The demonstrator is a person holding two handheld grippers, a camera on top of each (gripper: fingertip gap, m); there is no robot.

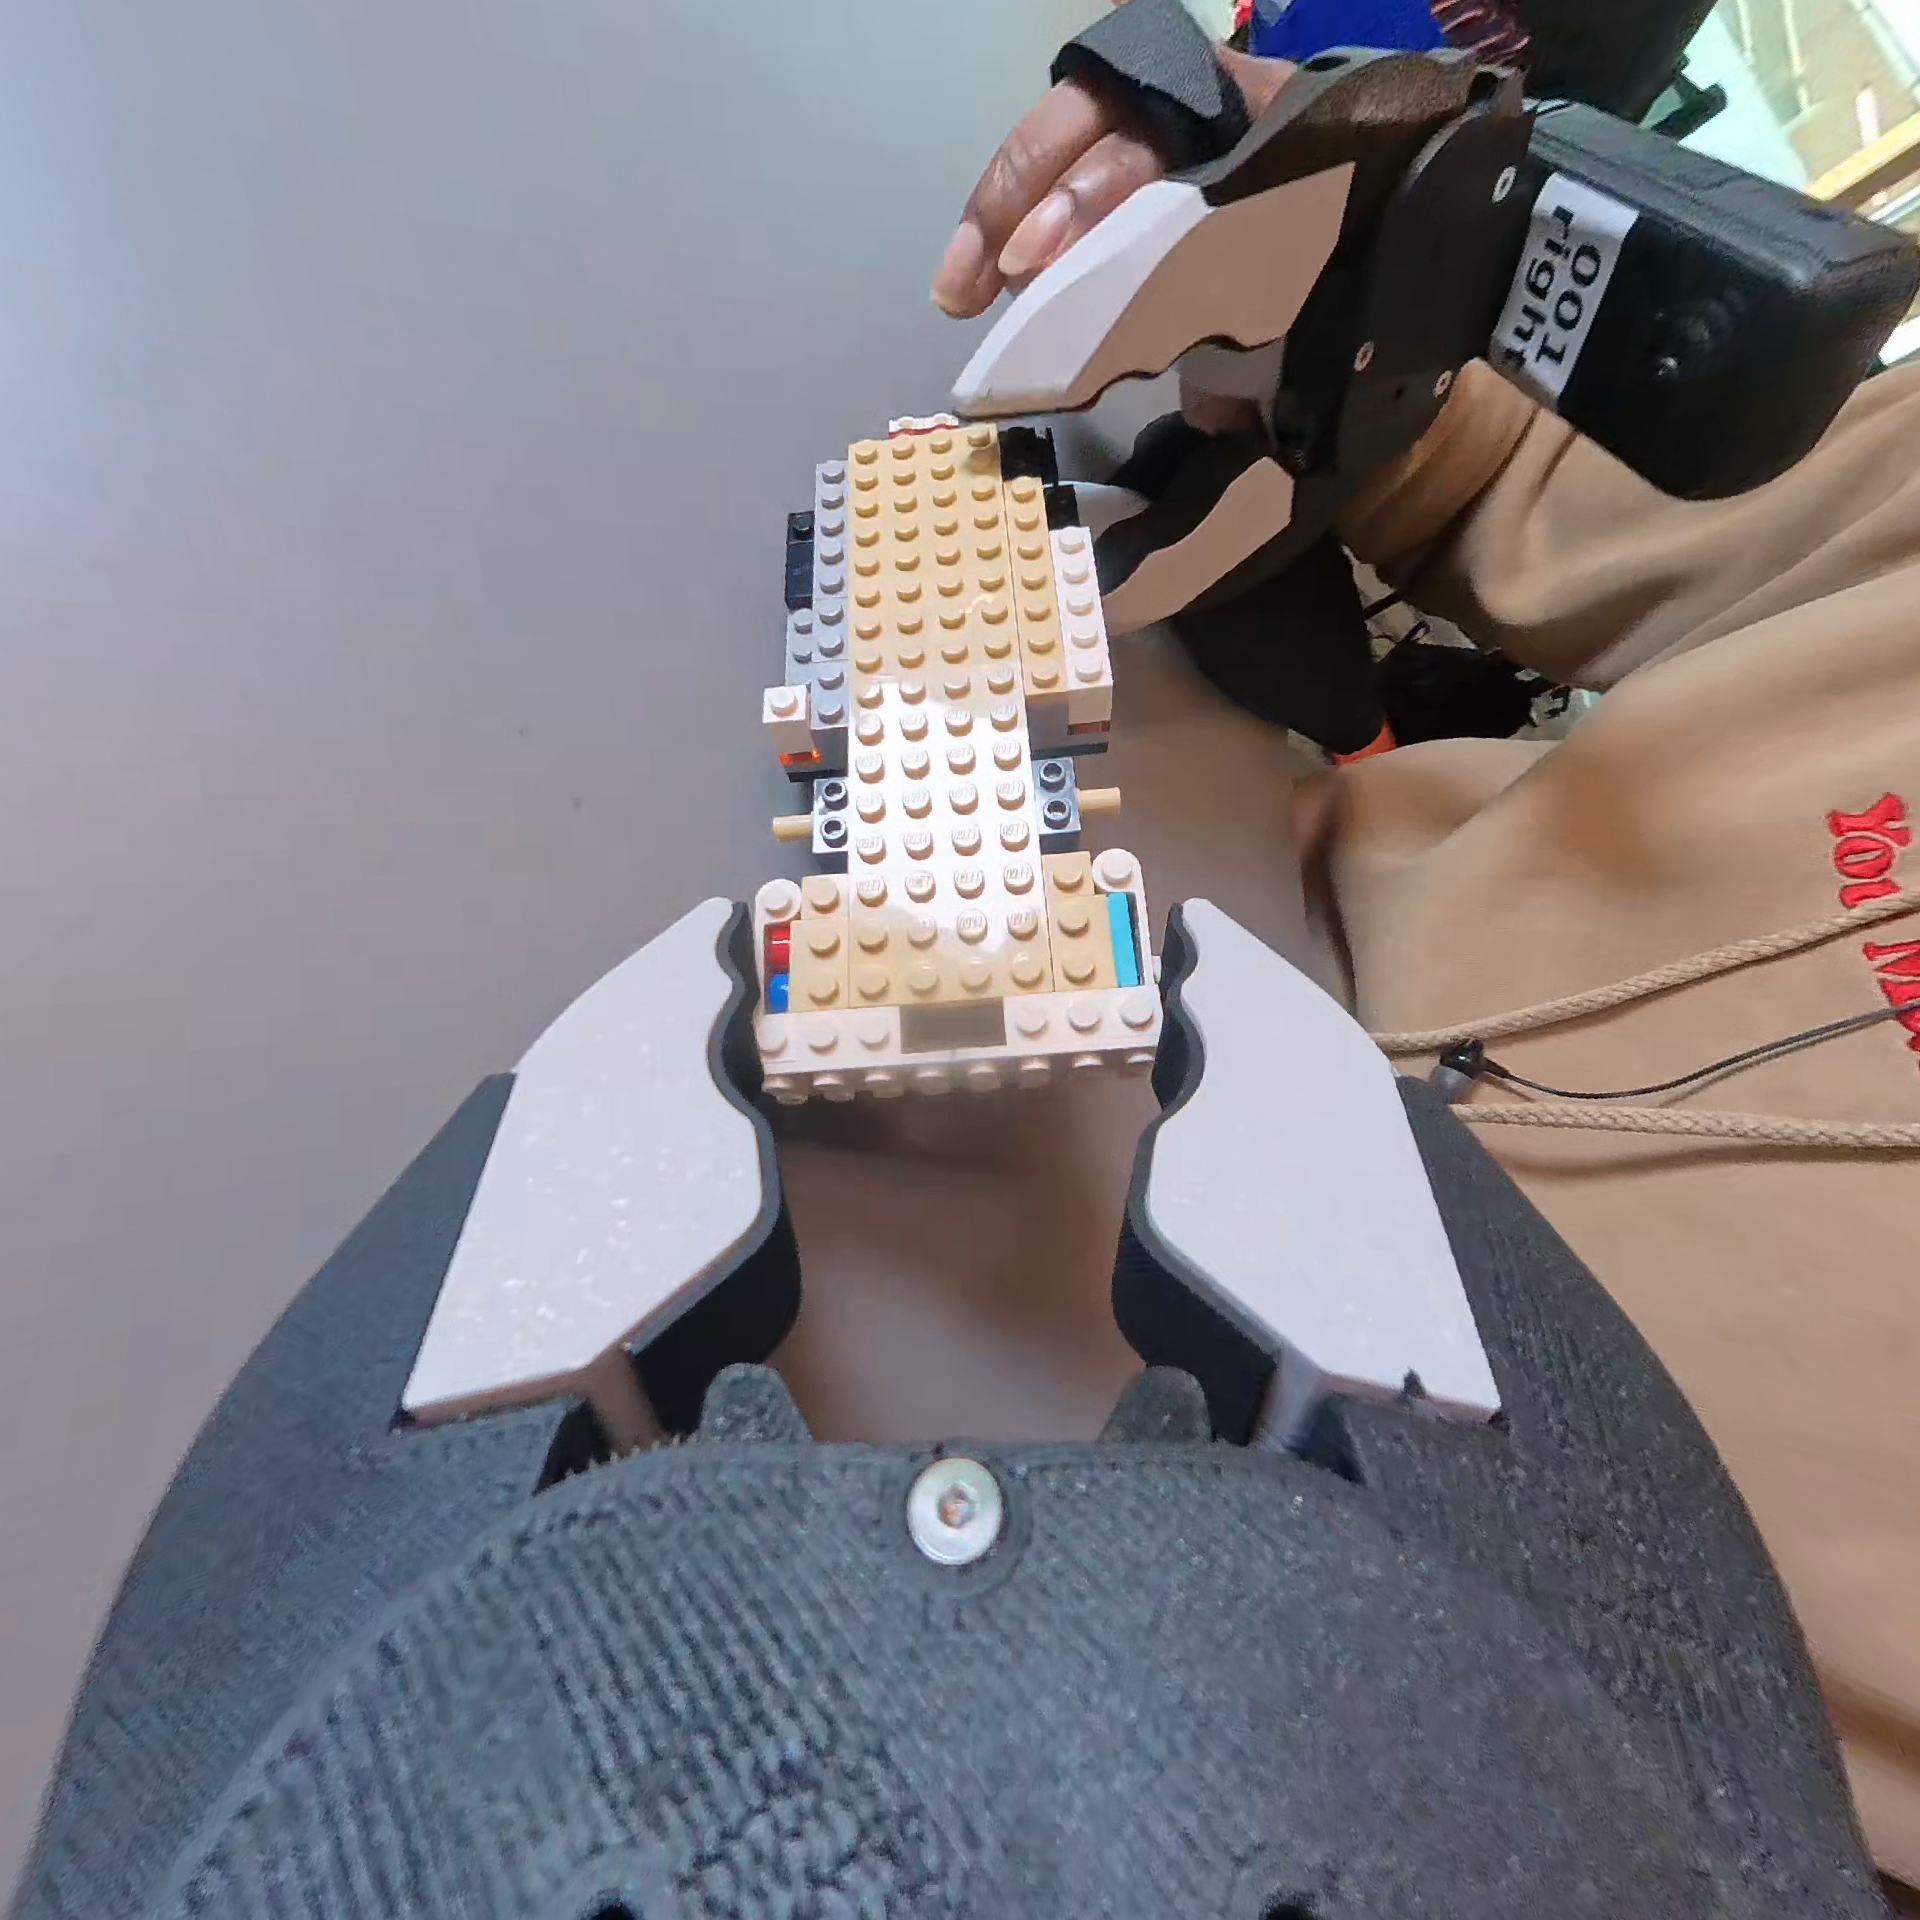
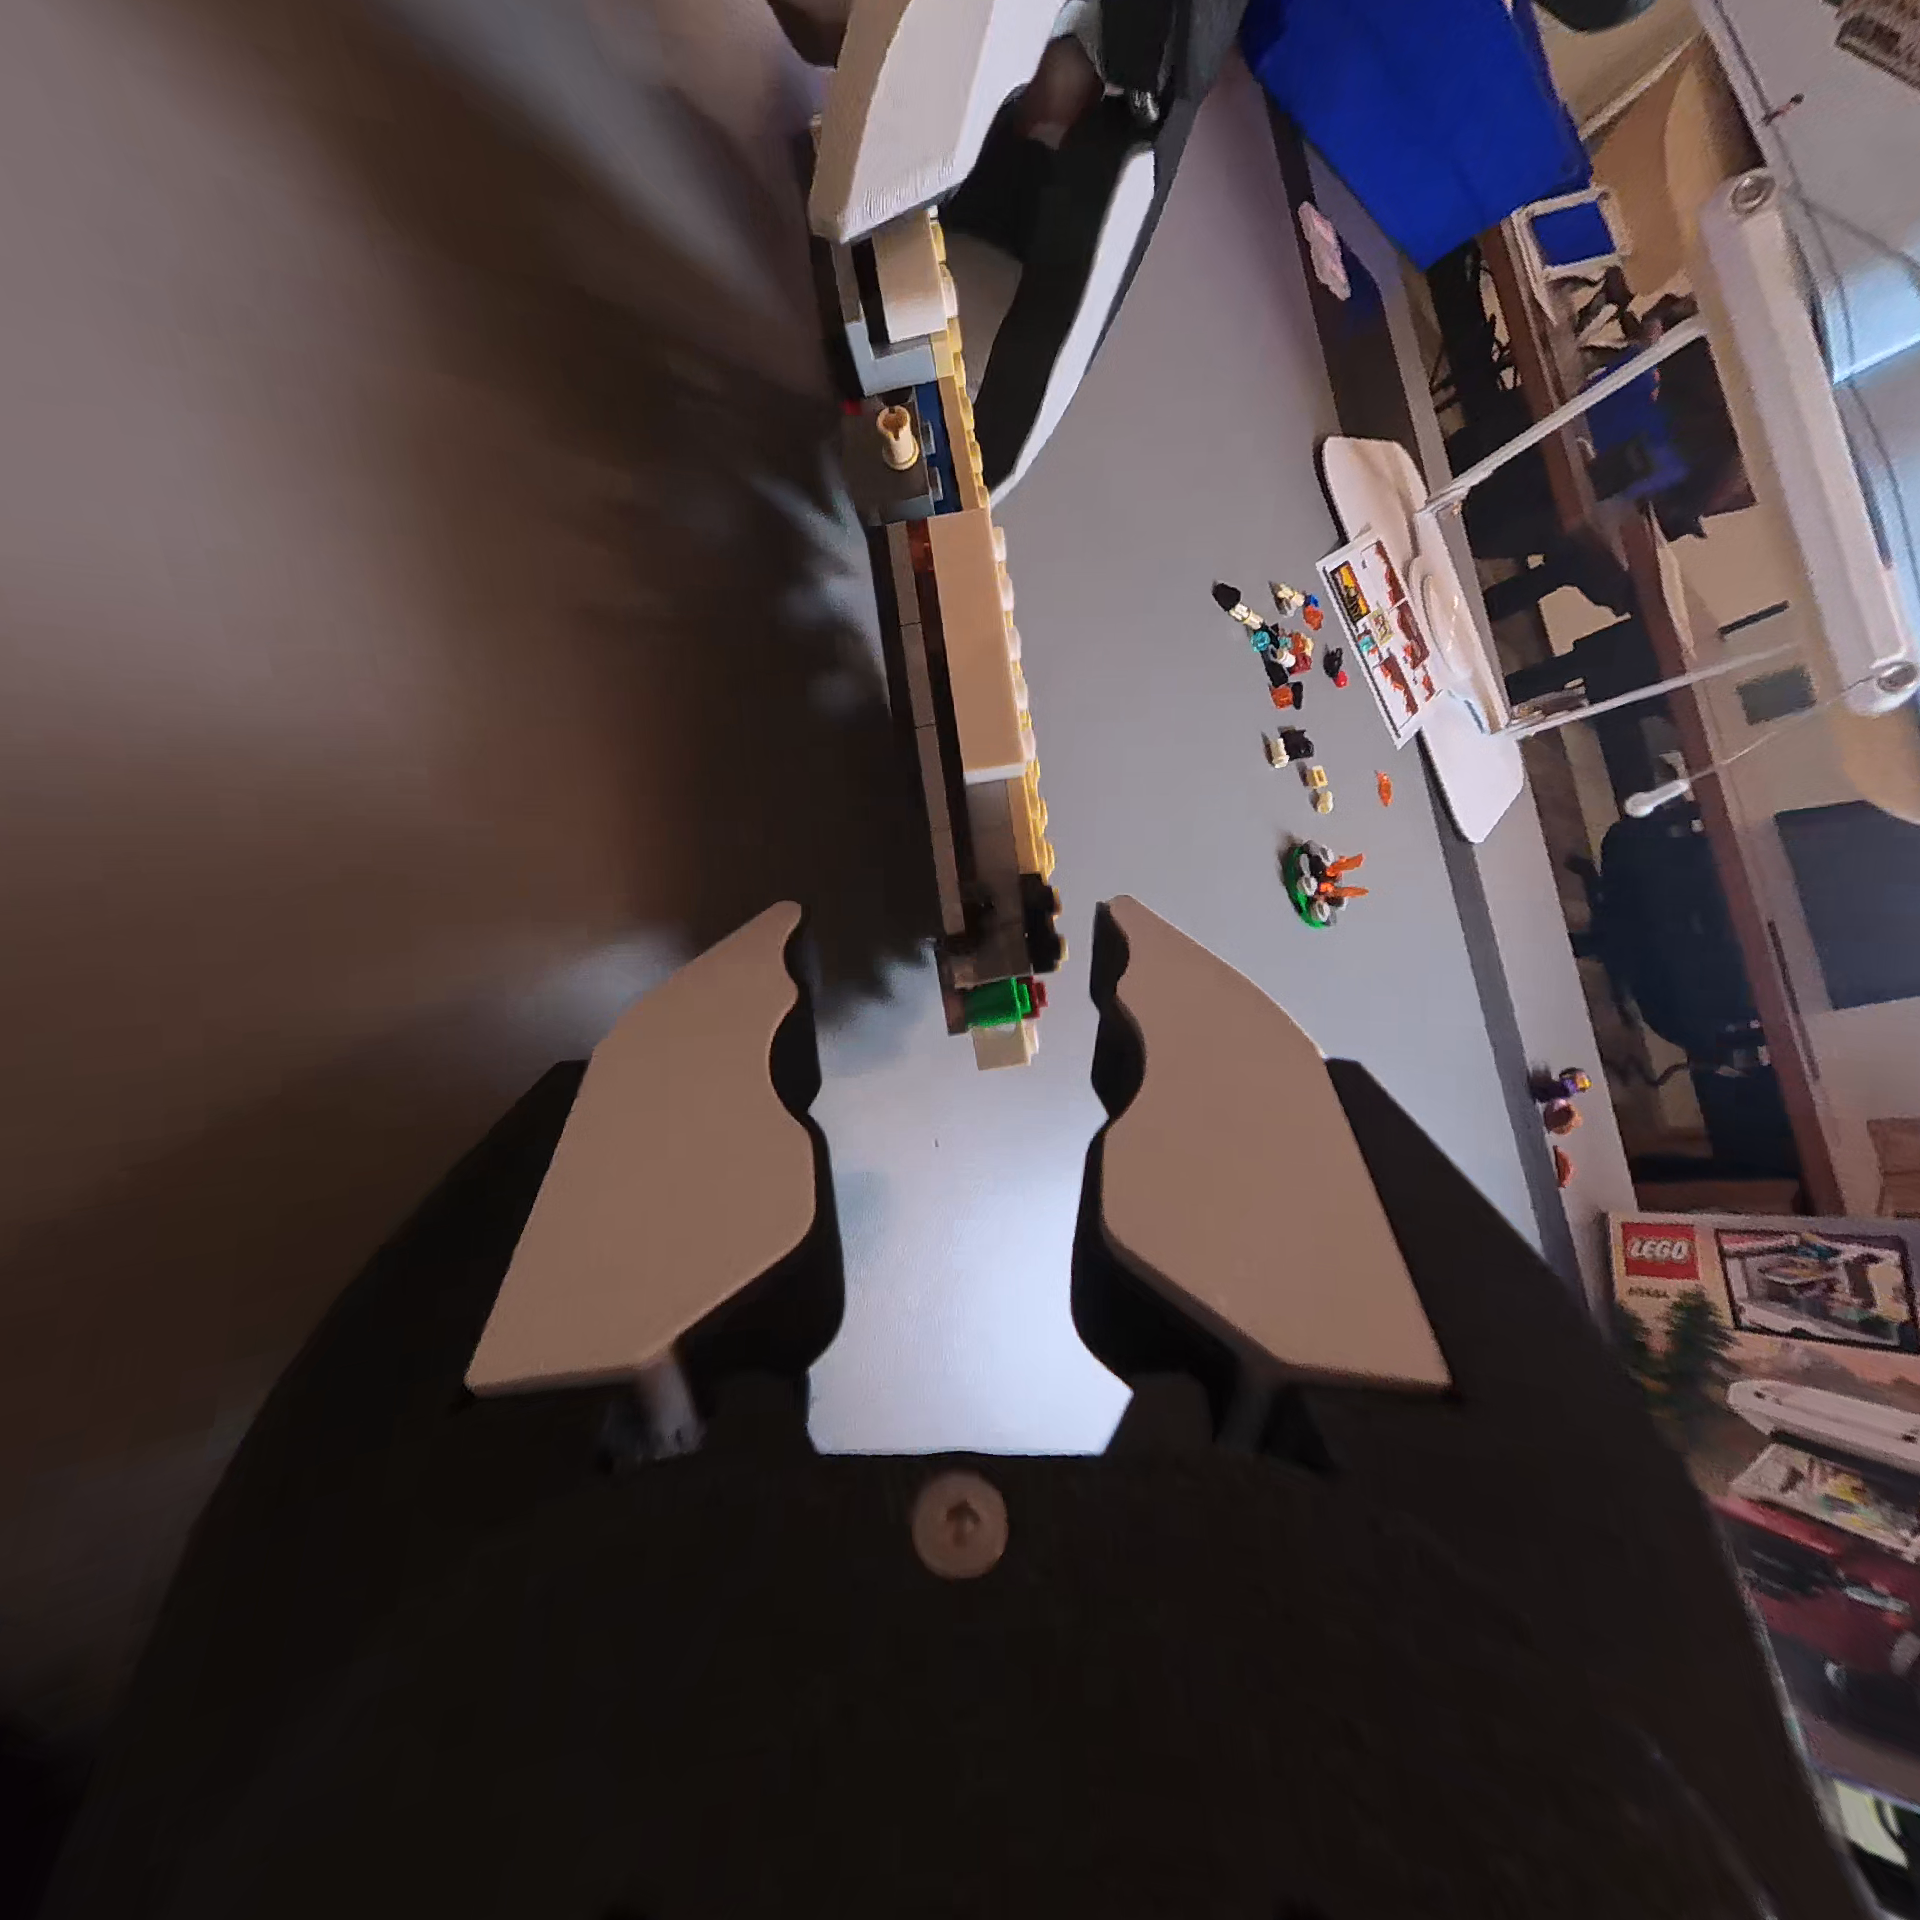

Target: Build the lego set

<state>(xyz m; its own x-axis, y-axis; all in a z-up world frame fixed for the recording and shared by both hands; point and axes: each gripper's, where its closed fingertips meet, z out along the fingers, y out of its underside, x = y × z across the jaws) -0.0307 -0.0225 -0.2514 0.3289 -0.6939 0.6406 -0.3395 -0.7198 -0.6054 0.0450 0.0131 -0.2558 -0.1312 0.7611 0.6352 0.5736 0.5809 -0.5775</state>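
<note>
Clamping the near end of the tan brick-built chassis (image 1: 940, 831) at frame centre, the left gripper (image 1: 951, 997) had both pads pressed on its sides, jaws wide. The right gripper (image 2: 951, 997) sat w/ jaws open around the far end, gaps either side, nothing held. Chassis hung over the grey table (image 1: 364, 520). Risk, imo: a sideways nudge from the right could pop bricks off or twist the build out of the left's grip.

White label (image 1: 1555, 286) on right gripper (image 1: 1049, 509); red lettering (image 1: 1870, 862) (embroidered) on hoodie (image 1: 1662, 727); box (image 2: 1787, 1382) logo (image 2: 1654, 1250).
</note>
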